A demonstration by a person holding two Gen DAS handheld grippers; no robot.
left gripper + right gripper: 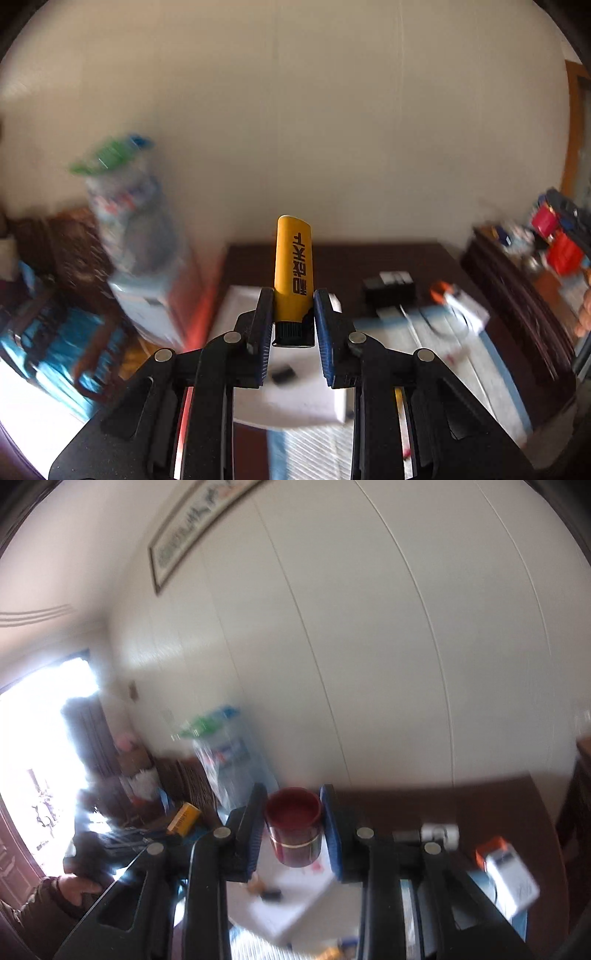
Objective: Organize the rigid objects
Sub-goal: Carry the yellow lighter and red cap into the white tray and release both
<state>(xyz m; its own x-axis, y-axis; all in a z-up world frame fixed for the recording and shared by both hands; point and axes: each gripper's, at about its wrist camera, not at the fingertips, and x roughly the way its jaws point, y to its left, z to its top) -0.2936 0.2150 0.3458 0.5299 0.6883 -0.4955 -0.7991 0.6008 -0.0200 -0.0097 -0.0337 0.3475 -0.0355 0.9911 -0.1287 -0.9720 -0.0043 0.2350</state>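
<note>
Two grips: left gripper (293, 314) fingers clamp a yellow lighter (293, 273), right gripper (293, 825) fingers a red cup (294, 825).

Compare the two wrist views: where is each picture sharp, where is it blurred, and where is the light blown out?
Left wrist view: yellow lighter in the left tool is sharp; the water bottle and table clutter smear. Right wrist view: red cup in the right tool is fairly sharp; the background is soft; the doorway is overexposed.
</note>
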